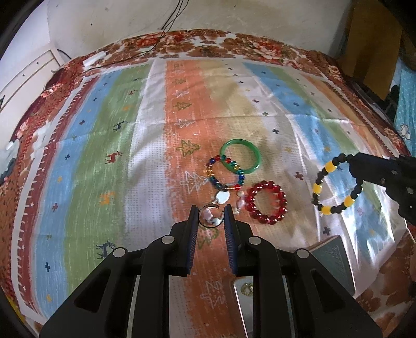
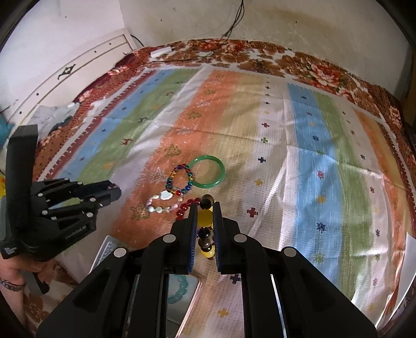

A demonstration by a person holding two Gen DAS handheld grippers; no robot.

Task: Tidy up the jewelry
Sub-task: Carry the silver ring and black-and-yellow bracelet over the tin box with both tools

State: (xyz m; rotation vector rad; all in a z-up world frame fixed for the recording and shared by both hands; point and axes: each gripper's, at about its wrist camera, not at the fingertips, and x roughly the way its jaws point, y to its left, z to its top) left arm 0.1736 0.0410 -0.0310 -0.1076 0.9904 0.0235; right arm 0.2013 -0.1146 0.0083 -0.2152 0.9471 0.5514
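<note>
The striped cloth (image 1: 104,161) filling most of each frame looks woven and matt, with a coarse, dotted weave. At centre, the green bangle (image 1: 240,156) is smooth and glossy like polished stone or glass, and the red bead bracelet (image 1: 266,206) is shiny and translucent. The black-and-yellow bead bracelet (image 1: 335,187) at right pairs matt dark beads with waxy yellow ones, while the thin ring (image 1: 211,216) at lower centre gleams like metal.

I am in a home, in a bedroom I think. Under me is a bed with a floral bedsheet (image 1: 260,45) and over it a striped cloth (image 1: 104,145) with small deer and trees. Behind is a stained white wall (image 2: 299,28) with hanging black wires (image 2: 234,18), and a white headboard (image 2: 78,70) on the side.
</note>
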